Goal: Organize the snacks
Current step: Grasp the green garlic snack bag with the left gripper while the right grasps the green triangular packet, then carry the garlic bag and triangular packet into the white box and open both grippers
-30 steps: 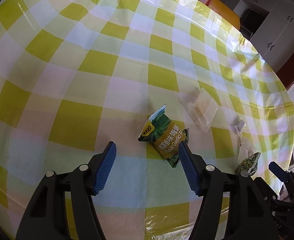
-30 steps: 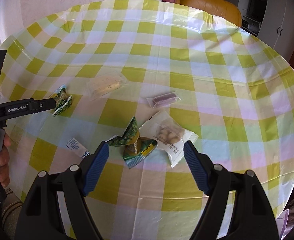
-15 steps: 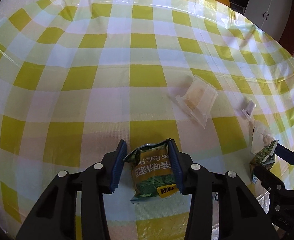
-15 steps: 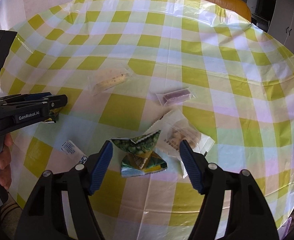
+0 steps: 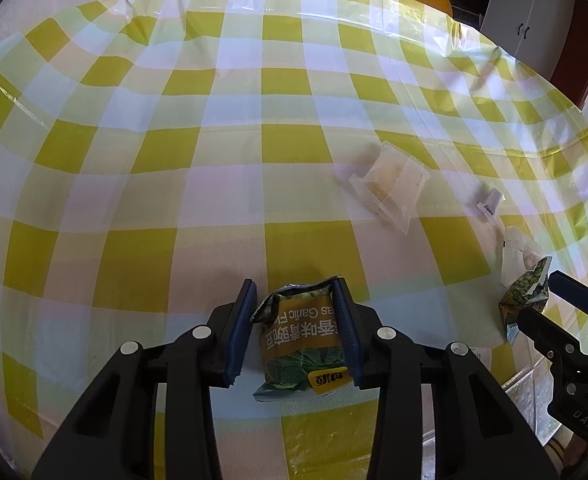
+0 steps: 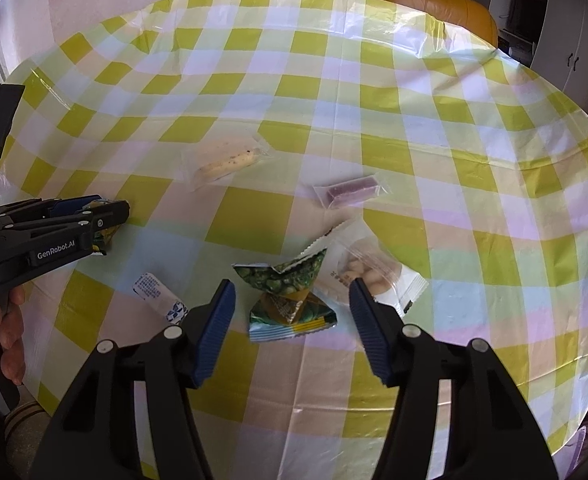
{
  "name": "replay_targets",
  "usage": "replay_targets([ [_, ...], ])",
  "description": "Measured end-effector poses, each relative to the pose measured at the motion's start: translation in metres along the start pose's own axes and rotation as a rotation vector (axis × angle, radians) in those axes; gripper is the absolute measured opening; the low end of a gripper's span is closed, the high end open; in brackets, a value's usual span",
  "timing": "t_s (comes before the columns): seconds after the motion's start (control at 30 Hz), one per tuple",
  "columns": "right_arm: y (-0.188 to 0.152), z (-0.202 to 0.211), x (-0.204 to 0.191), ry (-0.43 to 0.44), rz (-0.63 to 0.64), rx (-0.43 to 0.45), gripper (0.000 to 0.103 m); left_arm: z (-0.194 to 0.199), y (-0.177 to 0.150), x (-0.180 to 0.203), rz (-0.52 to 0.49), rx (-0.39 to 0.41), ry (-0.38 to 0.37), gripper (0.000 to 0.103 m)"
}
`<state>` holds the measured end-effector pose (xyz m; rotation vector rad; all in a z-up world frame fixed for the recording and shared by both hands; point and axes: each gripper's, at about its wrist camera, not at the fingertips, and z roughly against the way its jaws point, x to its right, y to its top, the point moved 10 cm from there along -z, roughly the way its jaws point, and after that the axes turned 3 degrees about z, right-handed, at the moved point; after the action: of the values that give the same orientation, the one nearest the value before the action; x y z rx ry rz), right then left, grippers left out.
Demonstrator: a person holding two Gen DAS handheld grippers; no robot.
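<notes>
My left gripper (image 5: 296, 300) is shut on a green garlic-pea snack packet (image 5: 302, 340) just above the yellow checked tablecloth (image 5: 174, 140); it also shows at the left of the right wrist view (image 6: 94, 210). My right gripper (image 6: 292, 300) is open, its fingers on either side of a second green pea packet (image 6: 290, 288) that lies crumpled on the cloth. That packet shows at the right of the left wrist view (image 5: 526, 300), beside one blue fingertip of my right gripper.
A clear packet with a pale stick (image 6: 226, 162), a purple bar packet (image 6: 352, 192), a white biscuit packet (image 6: 374, 272) and a small white-blue sachet (image 6: 160, 292) lie on the cloth. An orange sofa (image 6: 434, 4) and white cabinets stand beyond the table.
My left gripper closed on its green packet and lifted it slightly. My right gripper moved forward and down around the second green packet, still open.
</notes>
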<state>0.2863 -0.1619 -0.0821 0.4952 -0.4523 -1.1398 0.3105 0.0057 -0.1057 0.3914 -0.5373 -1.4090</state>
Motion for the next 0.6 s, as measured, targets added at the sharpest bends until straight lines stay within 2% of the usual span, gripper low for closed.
replay_targets([
  [0.13, -0.003, -0.004, -0.012, -0.020, 0.069, -0.008, 0.046, 0.000, -0.001, 0.001, -0.008, 0.002, 0.008, 0.038],
  [0.27, -0.004, -0.012, -0.008, -0.023, 0.055, -0.023, 0.032, 0.001, -0.002, 0.001, -0.010, 0.006, 0.011, 0.037],
  [0.6, -0.003, 0.000, -0.008, -0.022, 0.034, 0.009, 0.028, 0.011, -0.002, -0.003, 0.006, 0.027, 0.025, 0.034],
])
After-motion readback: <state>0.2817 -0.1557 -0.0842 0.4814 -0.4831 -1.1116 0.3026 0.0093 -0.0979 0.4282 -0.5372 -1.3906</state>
